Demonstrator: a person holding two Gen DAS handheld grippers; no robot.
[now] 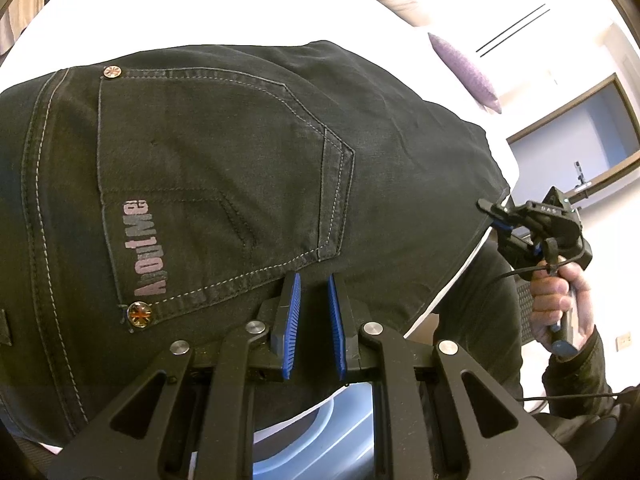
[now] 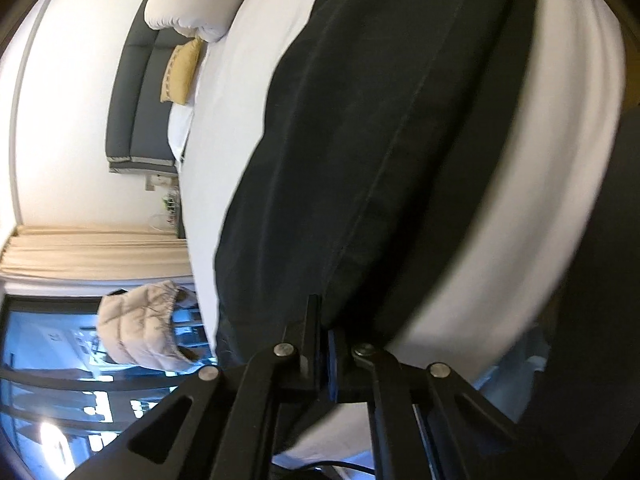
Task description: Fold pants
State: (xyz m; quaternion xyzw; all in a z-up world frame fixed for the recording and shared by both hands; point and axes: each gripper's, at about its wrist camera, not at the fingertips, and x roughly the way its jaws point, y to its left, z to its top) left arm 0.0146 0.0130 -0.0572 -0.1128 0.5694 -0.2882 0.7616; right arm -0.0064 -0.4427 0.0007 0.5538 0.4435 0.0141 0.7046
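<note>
Both grippers clamp the black pants (image 1: 240,168) lying flat on the white bed (image 1: 240,8), waistband toward the left gripper (image 1: 314,304), right gripper (image 2: 325,320) closed on an edge.

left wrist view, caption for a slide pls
Left tool pinching the waistband edge of black jeans spread on a white bed.

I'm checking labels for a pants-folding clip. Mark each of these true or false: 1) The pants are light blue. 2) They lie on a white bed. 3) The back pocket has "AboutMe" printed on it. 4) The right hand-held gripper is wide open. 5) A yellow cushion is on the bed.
1) False: the pants are black.
2) True: white bed.
3) True: the back pocket shows that print.
4) False: the right hand-held gripper is shut on the pants' edge.
5) True: the yellow cushion lies near the headboard.
</note>
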